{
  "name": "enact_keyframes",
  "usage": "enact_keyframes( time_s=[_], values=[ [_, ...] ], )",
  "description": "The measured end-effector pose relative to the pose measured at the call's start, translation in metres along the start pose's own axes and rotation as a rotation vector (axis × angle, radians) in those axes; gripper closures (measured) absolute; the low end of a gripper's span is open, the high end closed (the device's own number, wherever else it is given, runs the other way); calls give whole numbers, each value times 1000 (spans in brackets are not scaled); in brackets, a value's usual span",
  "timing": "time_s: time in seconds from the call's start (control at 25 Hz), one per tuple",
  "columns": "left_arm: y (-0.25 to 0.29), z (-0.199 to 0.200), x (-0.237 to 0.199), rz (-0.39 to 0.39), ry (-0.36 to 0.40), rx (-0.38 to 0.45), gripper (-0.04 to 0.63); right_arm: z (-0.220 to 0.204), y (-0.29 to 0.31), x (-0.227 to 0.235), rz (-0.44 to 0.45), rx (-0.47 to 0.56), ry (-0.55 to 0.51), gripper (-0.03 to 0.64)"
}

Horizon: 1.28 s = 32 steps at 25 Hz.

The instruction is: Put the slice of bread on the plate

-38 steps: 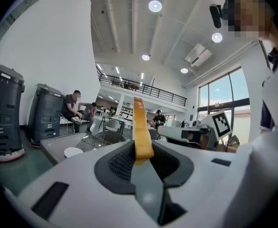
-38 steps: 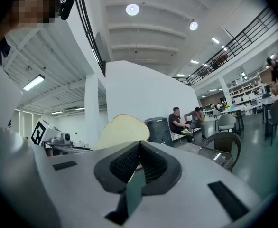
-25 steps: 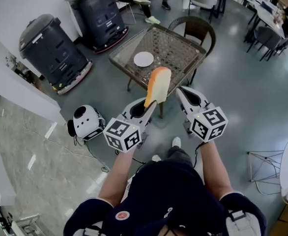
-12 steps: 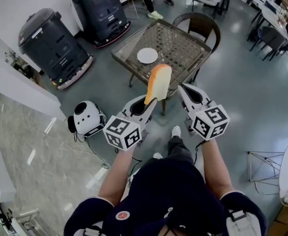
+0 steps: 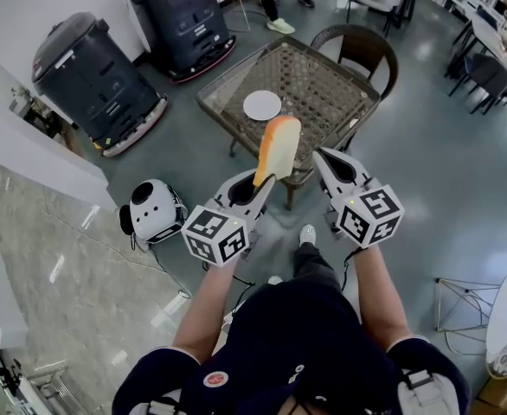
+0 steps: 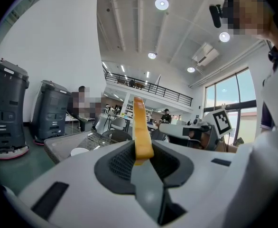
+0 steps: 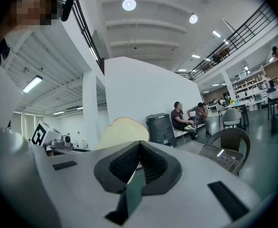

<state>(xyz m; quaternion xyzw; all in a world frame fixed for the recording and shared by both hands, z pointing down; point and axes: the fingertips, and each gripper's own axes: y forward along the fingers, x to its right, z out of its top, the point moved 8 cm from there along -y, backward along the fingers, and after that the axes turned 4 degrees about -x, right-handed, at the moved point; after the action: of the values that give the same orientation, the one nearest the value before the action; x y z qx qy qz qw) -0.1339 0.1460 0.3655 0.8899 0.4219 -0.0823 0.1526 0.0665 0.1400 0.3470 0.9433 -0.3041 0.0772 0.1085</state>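
Down in the head view, the left gripper (image 5: 255, 188) pinches the lower edge of the slice of bread (image 5: 278, 145), which stands upright above its jaws. The right gripper (image 5: 330, 161) is just beside it and carries nothing. Ahead, well apart from both, the white plate (image 5: 262, 105) lies on the woven-top table (image 5: 323, 93), with a chair (image 5: 357, 41) beyond. I judge the step in hand to be the carry to the table. To do it well, keep the pinch firm, bring the slice over the plate's middle, tip it forward and low until it lies nearly flat, and only then part the jaws.

Along the left gripper view, the left gripper (image 6: 141, 158) shows what the head view cannot: both pads press the flat faces of the slice (image 6: 140, 127), seen edge-on as a thin orange strip. The plate (image 6: 78, 151) sits low at the left on the table (image 6: 63, 144).

Along the right gripper view, the right gripper (image 7: 139, 148) has its jaws drawn together on nothing. The slice (image 7: 122, 129) shows broadside behind them, pale face and rounded top plain. The table (image 7: 215, 153) is at the right, but I cannot make out the plate there.
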Motion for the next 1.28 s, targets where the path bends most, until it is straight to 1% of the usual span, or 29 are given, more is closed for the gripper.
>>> enact_keyframes(
  time_s=[0.48, 0.68, 0.92, 1.08, 1.28],
  values=[
    [75, 16, -43, 48, -19, -29, 502, 10, 56, 80, 43, -26, 34, 609],
    [108, 22, -52, 84, -18, -39, 502, 16, 75, 118, 76, -21, 47, 609],
    [137, 36, -60, 145, -24, -48, 502, 29, 94, 156, 127, -21, 63, 609],
    [153, 39, -62, 179, -25, -47, 502, 32, 101, 177, 154, -27, 62, 609],
    [170, 46, -67, 204, -28, -50, 502, 40, 110, 194, 178, -27, 39, 609]
  ],
)
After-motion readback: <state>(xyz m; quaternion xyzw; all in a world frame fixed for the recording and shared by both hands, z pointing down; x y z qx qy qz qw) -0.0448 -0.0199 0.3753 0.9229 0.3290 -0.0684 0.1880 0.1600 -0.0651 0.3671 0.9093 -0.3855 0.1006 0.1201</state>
